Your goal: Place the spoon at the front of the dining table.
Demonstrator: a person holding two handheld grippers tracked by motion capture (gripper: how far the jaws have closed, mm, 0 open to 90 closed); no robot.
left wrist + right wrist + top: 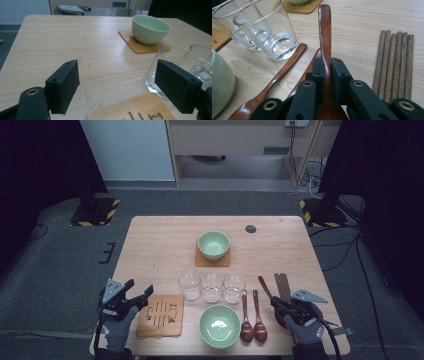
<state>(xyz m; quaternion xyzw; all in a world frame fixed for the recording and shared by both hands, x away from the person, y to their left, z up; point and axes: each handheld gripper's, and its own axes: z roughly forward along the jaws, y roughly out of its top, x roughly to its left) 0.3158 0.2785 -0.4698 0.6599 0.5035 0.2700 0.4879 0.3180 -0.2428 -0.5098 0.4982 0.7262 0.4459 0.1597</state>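
My right gripper [327, 72] is shut on the handle of a dark wooden spoon [325, 32], which points away across the table. In the high view this gripper [276, 303] sits at the front right, with the spoon's handle [264, 287] slanting up to the left beside a bundle of wooden chopsticks [282, 286]. My left gripper [141, 289] hovers at the front left, open and with nothing in it, just above a slotted wooden coaster [161, 315]. Bare table lies between the open jaws of the left gripper [117, 82].
Three clear glasses [211, 287] stand in a row mid-table. A green bowl [213, 245] rests on a far coaster [200, 261]. A second green bowl [219, 326] sits at the front, with two more spoons [252, 320] to its right. The nearest glass [175, 65] is by my left gripper's right jaw.
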